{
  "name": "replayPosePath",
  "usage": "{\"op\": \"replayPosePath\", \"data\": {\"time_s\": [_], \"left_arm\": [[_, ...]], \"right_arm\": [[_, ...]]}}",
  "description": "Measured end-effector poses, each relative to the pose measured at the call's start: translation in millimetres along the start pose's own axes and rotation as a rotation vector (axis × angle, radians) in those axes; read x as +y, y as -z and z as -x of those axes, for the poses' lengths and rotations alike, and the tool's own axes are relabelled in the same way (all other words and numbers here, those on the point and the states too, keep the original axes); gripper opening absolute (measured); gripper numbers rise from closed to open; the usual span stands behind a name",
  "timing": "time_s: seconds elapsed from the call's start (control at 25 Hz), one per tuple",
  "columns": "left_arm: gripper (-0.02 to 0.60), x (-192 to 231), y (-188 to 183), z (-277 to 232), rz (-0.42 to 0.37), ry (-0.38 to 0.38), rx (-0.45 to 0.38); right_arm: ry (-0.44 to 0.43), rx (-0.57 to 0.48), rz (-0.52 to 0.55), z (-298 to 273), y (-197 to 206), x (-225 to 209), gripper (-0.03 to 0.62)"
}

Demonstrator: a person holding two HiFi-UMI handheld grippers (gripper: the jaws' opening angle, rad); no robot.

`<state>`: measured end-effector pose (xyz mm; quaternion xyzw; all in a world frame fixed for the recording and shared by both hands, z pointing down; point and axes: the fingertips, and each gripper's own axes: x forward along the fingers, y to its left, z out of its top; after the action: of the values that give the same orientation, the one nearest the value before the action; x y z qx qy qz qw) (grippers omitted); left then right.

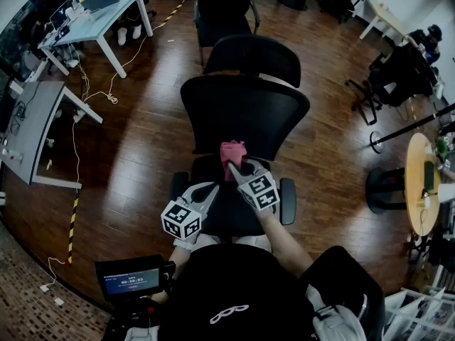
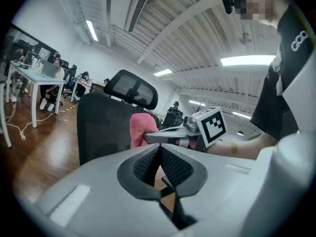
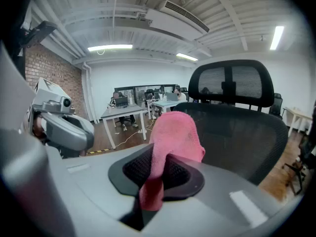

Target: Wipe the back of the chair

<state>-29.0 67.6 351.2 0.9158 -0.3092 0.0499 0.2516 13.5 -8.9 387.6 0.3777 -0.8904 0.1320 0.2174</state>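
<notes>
Both right gripper (image 3: 160, 171) jaws clamp the pink cloth (image 3: 176, 131).

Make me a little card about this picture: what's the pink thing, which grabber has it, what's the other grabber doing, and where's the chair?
pink thing: cloth
held by: right gripper, jaws shut on it
left gripper: jaws together, nothing between them
chair back: black mesh, just ahead of both grippers
cloth touching chair back: cannot tell

A light blue table (image 1: 108, 17) stands upper left, a round wooden table (image 1: 414, 160) at the right edge.
</notes>
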Motion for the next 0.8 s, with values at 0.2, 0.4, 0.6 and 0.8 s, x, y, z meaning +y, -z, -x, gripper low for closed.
{"op": "replayPosePath", "data": {"time_s": [0.2,0.4,0.6,0.8], "left_arm": [[-0.009,14,-5,4,0.006,-0.018,-0.011],[-0.009,32,-8,17,0.021,-0.054,-0.016],[-0.009,53,-9,33,0.032,-0.084,-0.011],[-0.009,70,-12,44,0.043,-0.106,-0.005]], "right_arm": [[-0.004,-0.026,0.037,-32,-27,-14,0.040],[-0.031,-0.033,0.080,-66,-54,-15,0.038],[-0.050,-0.027,0.109,-108,-70,-16,0.040],[-0.058,-0.040,0.133,-147,-90,-23,0.040]]}}
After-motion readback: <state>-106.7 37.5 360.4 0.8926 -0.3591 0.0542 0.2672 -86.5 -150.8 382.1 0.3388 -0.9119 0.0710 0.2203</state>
